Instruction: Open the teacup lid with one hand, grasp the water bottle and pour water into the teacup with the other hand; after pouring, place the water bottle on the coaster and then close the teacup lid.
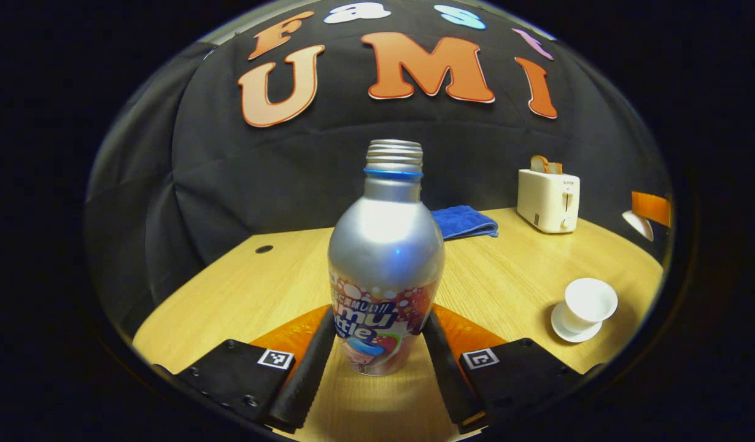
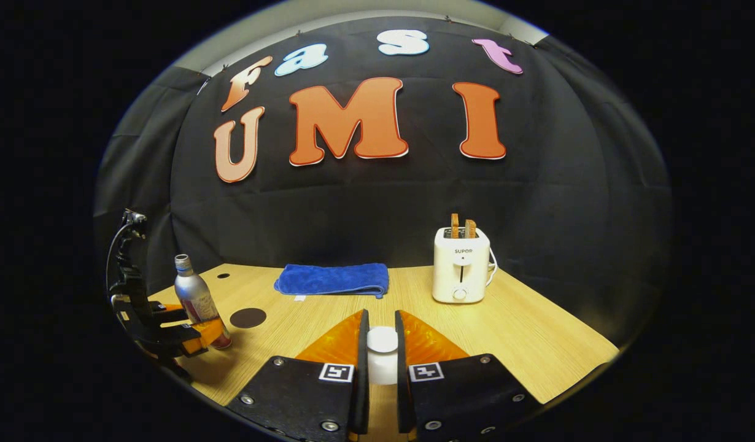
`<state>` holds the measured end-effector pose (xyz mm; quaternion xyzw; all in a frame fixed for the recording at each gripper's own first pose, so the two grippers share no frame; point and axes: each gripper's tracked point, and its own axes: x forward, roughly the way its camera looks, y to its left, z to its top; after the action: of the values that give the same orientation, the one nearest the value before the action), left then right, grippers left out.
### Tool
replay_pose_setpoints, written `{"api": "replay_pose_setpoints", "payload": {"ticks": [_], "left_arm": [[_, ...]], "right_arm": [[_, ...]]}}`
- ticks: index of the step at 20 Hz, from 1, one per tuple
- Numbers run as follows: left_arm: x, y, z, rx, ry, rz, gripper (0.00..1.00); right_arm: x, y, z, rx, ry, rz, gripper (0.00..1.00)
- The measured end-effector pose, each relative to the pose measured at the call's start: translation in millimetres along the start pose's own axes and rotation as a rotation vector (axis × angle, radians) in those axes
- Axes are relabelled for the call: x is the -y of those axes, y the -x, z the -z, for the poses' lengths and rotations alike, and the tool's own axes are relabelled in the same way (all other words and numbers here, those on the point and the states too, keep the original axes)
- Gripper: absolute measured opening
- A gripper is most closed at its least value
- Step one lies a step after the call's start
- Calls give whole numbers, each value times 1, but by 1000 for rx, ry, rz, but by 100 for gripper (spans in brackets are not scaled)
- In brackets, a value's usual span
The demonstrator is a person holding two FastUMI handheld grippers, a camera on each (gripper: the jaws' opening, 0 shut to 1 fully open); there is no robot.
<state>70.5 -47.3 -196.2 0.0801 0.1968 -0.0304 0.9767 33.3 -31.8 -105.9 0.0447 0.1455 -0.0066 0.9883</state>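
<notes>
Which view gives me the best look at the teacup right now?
The left gripper view: the teacup stands open on its saucer at right, whole and unblocked. In the right gripper view I cannot pick the cup out; the right tongs grip a white piece.

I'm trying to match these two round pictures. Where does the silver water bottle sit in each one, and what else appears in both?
Left gripper view: the water bottle stands upright at centre, between the left gripper fingers.
Right gripper view: it stands far left on the table, inside the other gripper, beside a dark round coaster.
Shared landmark: the white toaster with the blue cloth to its left.
</notes>
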Motion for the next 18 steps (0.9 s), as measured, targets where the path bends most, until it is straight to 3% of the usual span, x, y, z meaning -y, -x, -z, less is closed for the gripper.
{"api": "replay_pose_setpoints", "payload": {"ticks": [18], "left_arm": [[55,6,-8,53,-676,-6,84]], "right_arm": [[30,7,-7,41,37,27,18]]}}
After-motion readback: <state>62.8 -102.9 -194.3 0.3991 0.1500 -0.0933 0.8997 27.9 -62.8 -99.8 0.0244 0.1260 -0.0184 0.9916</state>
